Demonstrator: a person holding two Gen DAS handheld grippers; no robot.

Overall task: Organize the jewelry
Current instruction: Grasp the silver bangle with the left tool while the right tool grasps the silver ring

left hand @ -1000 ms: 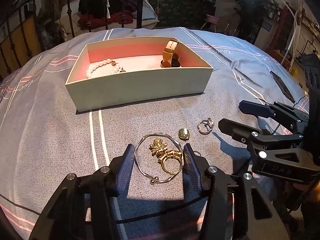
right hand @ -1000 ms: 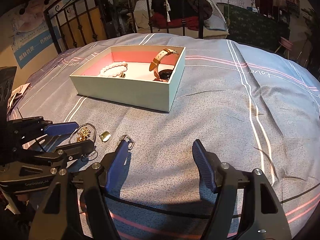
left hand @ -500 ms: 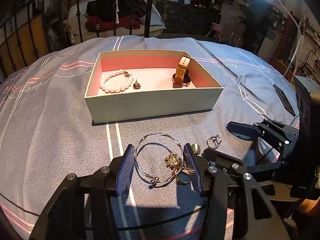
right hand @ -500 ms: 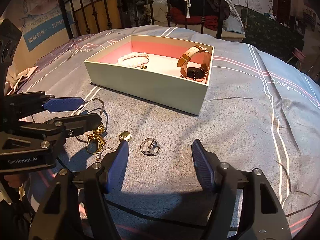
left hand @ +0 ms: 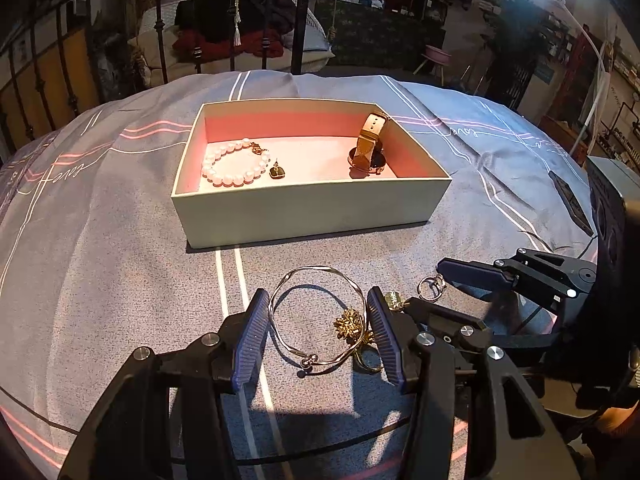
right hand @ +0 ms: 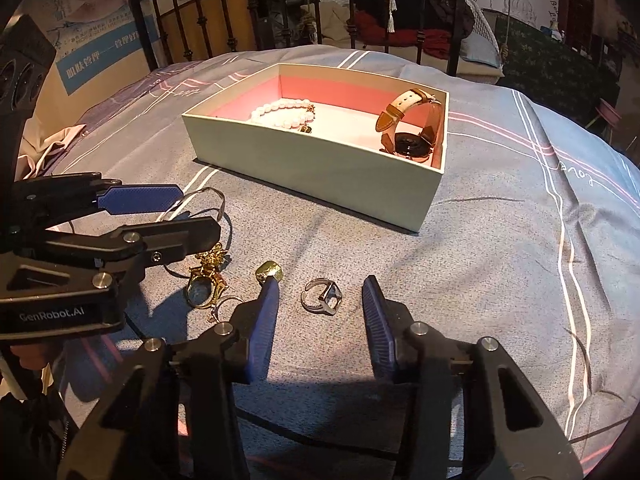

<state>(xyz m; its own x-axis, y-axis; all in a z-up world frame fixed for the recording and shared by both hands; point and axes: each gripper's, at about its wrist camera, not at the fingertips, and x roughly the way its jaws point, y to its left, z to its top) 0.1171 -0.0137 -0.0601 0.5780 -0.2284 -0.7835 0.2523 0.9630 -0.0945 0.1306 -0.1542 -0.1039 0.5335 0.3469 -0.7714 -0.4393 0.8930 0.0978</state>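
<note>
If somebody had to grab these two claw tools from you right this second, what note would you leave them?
Left gripper: open, empty, straddling the silver bangle and gold flower ring on the bedspread.
Right gripper: open, empty, around the silver ring.
Gold bead: loose beside the right gripper's left finger.
Done: pearl bracelet, dark earring and watch lie in the box.
Left: bangle, both rings and bead go into the box.

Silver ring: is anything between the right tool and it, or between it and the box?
Nothing visible. The silver ring lies on bare bedspread between the open right tool's fingers; the gold stud sits left. The cloth to the box is bare.
</note>
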